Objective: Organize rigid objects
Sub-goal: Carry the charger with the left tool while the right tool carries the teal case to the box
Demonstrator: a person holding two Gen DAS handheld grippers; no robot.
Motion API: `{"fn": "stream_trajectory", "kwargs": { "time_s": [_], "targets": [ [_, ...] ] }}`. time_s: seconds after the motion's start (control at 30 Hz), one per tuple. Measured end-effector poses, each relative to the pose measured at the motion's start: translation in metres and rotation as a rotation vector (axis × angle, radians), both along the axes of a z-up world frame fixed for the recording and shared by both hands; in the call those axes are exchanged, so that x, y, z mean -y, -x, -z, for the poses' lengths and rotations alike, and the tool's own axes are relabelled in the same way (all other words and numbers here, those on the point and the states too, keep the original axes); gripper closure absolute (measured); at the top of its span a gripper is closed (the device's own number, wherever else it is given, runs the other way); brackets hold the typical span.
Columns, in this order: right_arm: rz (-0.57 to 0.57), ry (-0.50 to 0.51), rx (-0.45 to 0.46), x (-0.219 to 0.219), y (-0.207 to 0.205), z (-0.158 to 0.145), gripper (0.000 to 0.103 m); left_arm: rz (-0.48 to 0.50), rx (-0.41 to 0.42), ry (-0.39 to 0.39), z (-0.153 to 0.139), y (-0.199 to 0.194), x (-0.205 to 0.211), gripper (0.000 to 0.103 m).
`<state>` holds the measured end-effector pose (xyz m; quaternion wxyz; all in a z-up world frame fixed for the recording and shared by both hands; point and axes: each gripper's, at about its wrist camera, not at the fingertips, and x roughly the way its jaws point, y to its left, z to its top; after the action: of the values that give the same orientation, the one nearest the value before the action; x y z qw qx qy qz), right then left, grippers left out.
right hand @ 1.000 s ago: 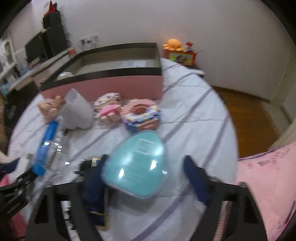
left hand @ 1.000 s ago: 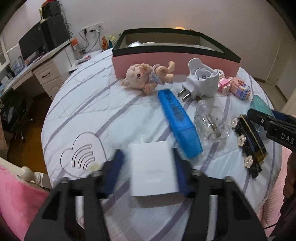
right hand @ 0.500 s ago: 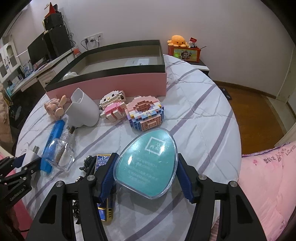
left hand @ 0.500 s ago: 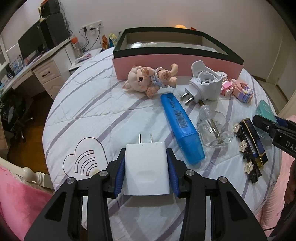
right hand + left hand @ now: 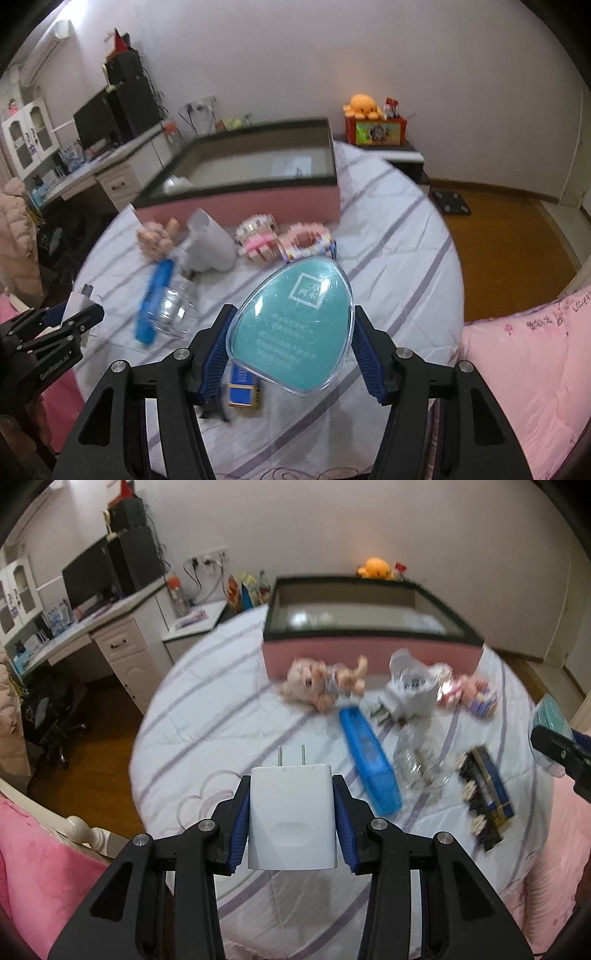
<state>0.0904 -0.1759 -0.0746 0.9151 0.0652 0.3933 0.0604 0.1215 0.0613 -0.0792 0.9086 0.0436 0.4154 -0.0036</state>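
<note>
The left gripper (image 5: 292, 812) squeezes a white plug block (image 5: 292, 816) between its blue pads, prongs pointing away, up above the round bed (image 5: 221, 716); the right gripper (image 5: 290, 341) pinches a teal egg-shaped case (image 5: 293, 328) by its two sides, also up off the bed; the big pink box (image 5: 369, 653) with a dark rim sits at the far side; just in front of it lie a toy pig (image 5: 325, 681), a white plug-in holder (image 5: 410, 690) and two block toys (image 5: 284, 242); nearer are a blue case (image 5: 369, 760), a clear bottle (image 5: 417, 764) and a dark flowered clip (image 5: 485, 797).
</note>
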Motion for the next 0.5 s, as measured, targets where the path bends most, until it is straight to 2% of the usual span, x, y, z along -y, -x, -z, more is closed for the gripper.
{"fn": "stream_trajectory", "kwargs": {
  "time_s": [0.33,0.5],
  "targets": [
    [-0.039,0.004,0.237,-0.003,0.039,-0.078,0.041,0.012,0.227,0.002,-0.071,0.020,0.012,0.062],
    [-0.060,0.017,0.328,-0.009,0.058,-0.100,0.041,0.042,0.297,0.013,-0.093,0.033,0.021,0.062]
  ]
}}
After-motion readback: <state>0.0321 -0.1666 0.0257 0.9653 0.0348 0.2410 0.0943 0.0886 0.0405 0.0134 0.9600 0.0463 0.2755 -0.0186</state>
